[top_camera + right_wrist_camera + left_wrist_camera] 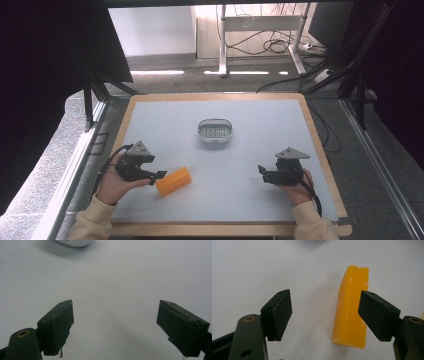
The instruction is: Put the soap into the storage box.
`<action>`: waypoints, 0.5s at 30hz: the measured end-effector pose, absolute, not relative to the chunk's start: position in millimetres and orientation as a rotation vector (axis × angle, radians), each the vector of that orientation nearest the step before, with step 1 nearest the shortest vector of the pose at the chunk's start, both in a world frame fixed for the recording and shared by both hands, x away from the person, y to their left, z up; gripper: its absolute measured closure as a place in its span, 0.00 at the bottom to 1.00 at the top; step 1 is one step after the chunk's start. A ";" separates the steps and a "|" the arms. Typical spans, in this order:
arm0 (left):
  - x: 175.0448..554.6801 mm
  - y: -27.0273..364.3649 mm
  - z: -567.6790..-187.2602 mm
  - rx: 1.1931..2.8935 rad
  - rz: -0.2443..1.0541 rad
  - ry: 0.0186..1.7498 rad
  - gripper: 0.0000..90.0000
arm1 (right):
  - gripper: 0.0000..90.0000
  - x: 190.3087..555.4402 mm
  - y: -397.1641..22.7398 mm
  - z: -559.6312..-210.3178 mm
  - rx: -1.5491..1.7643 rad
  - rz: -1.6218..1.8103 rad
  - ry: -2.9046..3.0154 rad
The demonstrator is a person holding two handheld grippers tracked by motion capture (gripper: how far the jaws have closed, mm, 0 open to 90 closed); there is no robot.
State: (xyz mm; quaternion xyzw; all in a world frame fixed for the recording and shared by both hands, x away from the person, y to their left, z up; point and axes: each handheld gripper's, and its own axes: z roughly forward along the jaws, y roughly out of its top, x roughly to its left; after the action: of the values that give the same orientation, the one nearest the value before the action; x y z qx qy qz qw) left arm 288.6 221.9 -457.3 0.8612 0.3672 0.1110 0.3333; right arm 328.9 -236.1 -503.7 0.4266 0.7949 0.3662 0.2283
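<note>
Lying near the front left corner of the bench [150, 107], the orange block [173, 181] sits between the wide-spread jaws of the left gripper [161, 174], nearer one jaw. Toward the right edge, the right gripper [261, 170] gapes wide over bare surface, well apart from the white dish [215, 130] mid-bench.

- orange block [350, 312]: waxy, matt, faint whitish scuffs
- left tool [325, 315] pads: matt black plastic
- bench [260, 165]: smooth matt pale grey top, light wood rim
- oval dish [215, 130]: white glossy plastic
</note>
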 end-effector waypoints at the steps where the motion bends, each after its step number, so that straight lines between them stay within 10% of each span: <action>1: 289.0 220.2 -458.4 2.252 0.288 0.958 0.30 | 0.16 329.0 -236.1 -503.7 1.175 1.008 2.188; 15: 295.1 198.3 -468.7 2.333 0.312 0.951 0.30 | 0.16 329.1 -235.4 -504.5 1.169 0.991 2.195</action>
State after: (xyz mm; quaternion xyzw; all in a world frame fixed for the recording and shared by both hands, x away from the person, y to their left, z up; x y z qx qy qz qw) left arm 295.1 198.3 -468.7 0.8775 0.3577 0.1173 0.2972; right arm 329.1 -235.4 -504.5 0.4250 0.7978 0.3603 0.2302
